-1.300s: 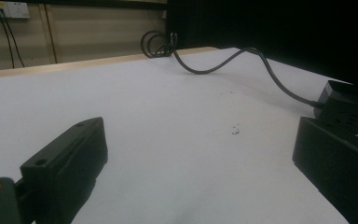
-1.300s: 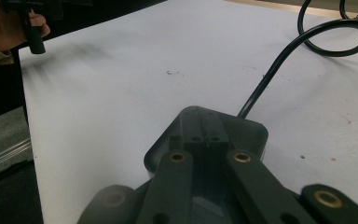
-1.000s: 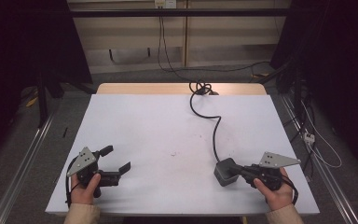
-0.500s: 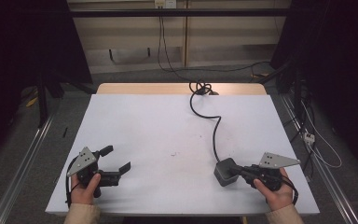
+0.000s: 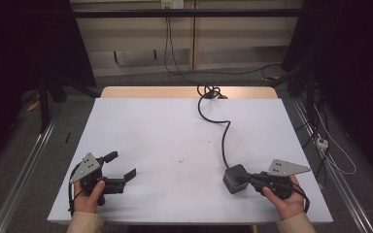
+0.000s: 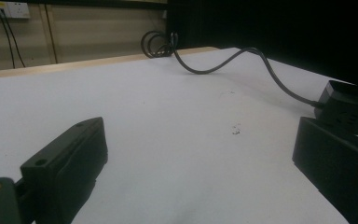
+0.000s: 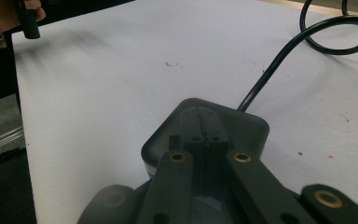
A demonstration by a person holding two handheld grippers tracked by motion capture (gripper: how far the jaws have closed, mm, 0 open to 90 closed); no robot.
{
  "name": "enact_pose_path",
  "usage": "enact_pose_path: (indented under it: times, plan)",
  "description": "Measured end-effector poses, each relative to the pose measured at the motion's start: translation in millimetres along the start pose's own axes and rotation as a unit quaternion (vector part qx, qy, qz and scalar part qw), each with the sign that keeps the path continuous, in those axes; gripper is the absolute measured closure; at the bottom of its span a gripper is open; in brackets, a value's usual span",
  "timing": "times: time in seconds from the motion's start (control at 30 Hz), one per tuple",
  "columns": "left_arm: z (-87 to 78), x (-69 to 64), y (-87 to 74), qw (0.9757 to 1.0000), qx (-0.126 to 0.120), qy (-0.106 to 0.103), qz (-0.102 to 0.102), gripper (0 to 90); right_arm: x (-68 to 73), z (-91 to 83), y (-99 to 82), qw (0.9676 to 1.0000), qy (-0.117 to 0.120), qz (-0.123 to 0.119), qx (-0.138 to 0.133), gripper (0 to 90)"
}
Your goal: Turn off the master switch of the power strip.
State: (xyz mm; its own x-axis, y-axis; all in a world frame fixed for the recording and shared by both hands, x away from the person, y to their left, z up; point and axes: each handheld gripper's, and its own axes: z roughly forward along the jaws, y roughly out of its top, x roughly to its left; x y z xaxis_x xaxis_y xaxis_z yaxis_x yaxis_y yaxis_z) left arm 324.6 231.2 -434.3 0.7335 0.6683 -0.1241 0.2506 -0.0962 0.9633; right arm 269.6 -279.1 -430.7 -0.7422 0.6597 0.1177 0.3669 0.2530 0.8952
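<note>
A dark grey square box [image 5: 233, 178] lies on the white table [image 5: 175, 131] at the front right, and a black cable [image 5: 223, 131] runs from it to the far edge. My right gripper [image 5: 245, 178] is shut, its closed jaws lying over the top of the box [image 7: 168, 135] with the tips [image 7: 204, 135] touching its lid. I can see nothing between the jaws. My left gripper [image 5: 121, 166] rests at the front left, open and with nothing in it. In the left gripper view [image 6: 205, 158], the box [image 6: 349, 105] sits past the right jaw.
The cable coils [image 5: 209, 91] at the table's far edge. A few small dark marks [image 5: 179, 159] dot the table's middle. Metal rails [image 5: 24, 170] run along the floor on both sides, and loose wires [image 5: 323, 141] lie on the floor at the right.
</note>
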Motion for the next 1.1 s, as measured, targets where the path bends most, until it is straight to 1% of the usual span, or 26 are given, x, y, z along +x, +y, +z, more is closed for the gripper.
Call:
enact_pose_path:
  times: [0.3, 0.6, 0.77, 0.8, 1.1]
  plan:
    - [0.2, -0.3, -0.2, 1.0000, -0.001, 0.000, 0.000, 2.9, 0.6, 0.3, 0.1, 1.0000, -0.002, -0.001, 0.001, 90.0]
    - [0.5, -0.4, -0.6, 1.0000, -0.001, 0.000, 0.000, 2.9, -0.6, 0.2, -0.9, 1.0000, 0.001, 0.007, -0.002, 90.0]
    - [0.3, -0.4, -0.5, 1.0000, 0.001, 0.001, 0.003, 2.9, -1.8, 0.1, -1.4, 0.9999, 0.005, 0.011, -0.003, 90.0]
    - [0.4, -0.7, -0.6, 1.0000, 0.001, 0.000, 0.000, 2.9, -1.9, 0.1, -1.5, 0.9999, 0.005, 0.011, -0.003, 90.0]
    - [0.4, -0.8, -0.2, 1.0000, 0.001, 0.001, 0.003, 2.9, -2.2, 0.2, -1.8, 0.9999, 0.007, 0.011, -0.004, 90.0]
